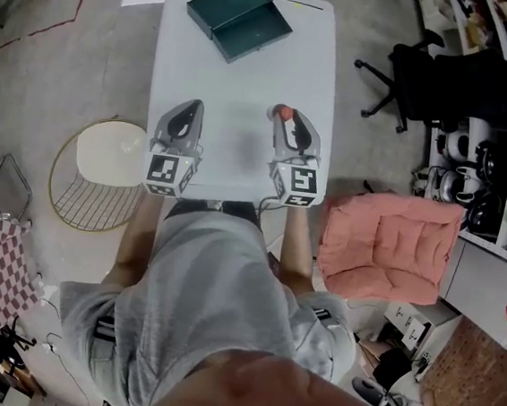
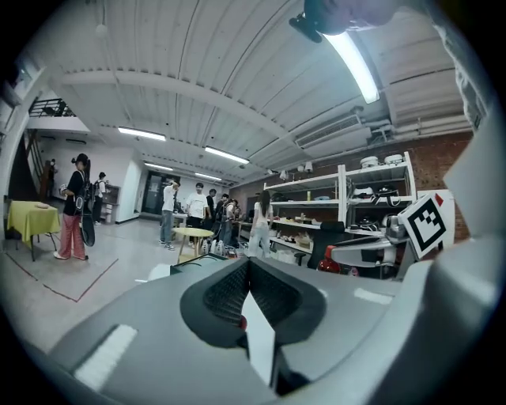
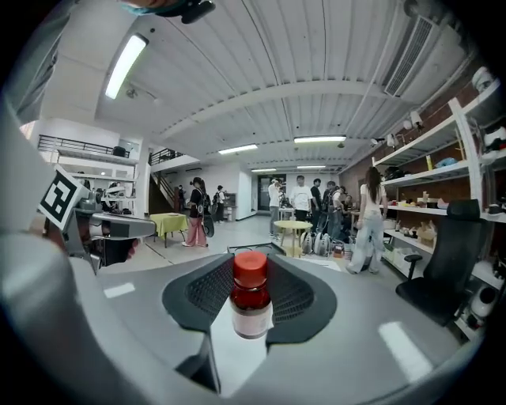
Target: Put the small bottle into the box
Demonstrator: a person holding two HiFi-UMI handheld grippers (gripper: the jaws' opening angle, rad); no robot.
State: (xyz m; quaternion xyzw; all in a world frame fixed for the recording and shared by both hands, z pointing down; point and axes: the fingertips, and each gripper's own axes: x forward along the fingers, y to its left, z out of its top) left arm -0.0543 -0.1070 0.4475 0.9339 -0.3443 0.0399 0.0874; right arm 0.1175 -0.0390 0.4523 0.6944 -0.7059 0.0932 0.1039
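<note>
The right tool (image 3: 251, 267) is clamped on the small bottle (image 3: 251, 308). The bottle stands up straight between the two jaws. It has a red cap on top and a white label lower down. The dark pads press on it from both sides.

The left tool (image 2: 248, 265) is beside the right tool, on its left. Its jaws are together at the tips and nothing is between them.

Both tools are over the near end of the white worktop (image 1: 248, 80). The head view does not show if they touch it.

The box (image 1: 240, 16) is dark green and lies open. It sits on the worktop far ahead of both tools, a bit to the left of the right tool. The bottle is well apart from the box.

A pink cushion (image 1: 388, 248) lies off to the right of the right tool. A white round chair (image 1: 105, 159) stands to the left of the left tool.
</note>
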